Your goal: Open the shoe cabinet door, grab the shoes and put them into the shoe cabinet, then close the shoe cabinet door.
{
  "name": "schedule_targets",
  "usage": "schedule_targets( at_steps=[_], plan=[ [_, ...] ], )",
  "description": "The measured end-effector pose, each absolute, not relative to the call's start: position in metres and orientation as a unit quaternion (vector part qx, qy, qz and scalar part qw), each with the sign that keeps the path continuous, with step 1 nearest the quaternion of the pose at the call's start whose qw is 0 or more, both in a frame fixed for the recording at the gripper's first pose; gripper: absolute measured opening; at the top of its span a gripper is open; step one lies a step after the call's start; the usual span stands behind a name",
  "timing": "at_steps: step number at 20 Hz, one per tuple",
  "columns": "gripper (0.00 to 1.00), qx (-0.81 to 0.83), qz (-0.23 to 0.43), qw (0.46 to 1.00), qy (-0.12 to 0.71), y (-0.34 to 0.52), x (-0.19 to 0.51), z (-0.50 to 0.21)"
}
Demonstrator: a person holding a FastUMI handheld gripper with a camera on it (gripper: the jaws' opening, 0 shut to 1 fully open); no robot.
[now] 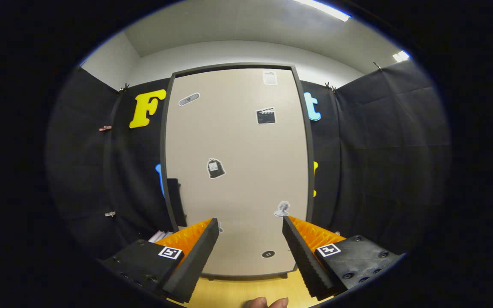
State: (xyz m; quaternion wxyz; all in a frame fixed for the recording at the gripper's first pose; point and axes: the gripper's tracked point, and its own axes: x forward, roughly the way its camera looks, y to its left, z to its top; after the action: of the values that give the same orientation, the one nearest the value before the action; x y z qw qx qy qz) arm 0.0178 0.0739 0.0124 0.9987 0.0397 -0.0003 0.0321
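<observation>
The shoe cabinet (236,171) stands straight ahead, a tall beige door in a dark frame with several small stickers on it. The door (246,141) looks shut, flush in its frame. A dark handle or edge piece (178,201) shows at the door's lower left side. My gripper (250,222) is open, its two fingers spread apart with nothing between them, pointing at the lower part of the door and a short way off it.
Black cloth walls (379,162) flank the cabinet on both sides. A wooden floor (238,291) lies below the fingers, and a person's fingertips (268,303) show at its near edge. Something pale and pinkish (161,236) lies low beside the cabinet's left foot.
</observation>
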Motion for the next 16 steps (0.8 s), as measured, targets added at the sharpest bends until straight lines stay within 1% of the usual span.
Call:
schedule_targets(
  at_steps=[5,10,16],
  plan=[
    [0.98,0.053,0.062,0.997,0.004,0.144,0.049,0.013],
    [0.98,0.045,0.078,0.996,0.017,0.199,0.083,-0.007],
    [0.98,0.038,0.073,0.996,0.035,0.229,0.125,-0.035]
  ],
)
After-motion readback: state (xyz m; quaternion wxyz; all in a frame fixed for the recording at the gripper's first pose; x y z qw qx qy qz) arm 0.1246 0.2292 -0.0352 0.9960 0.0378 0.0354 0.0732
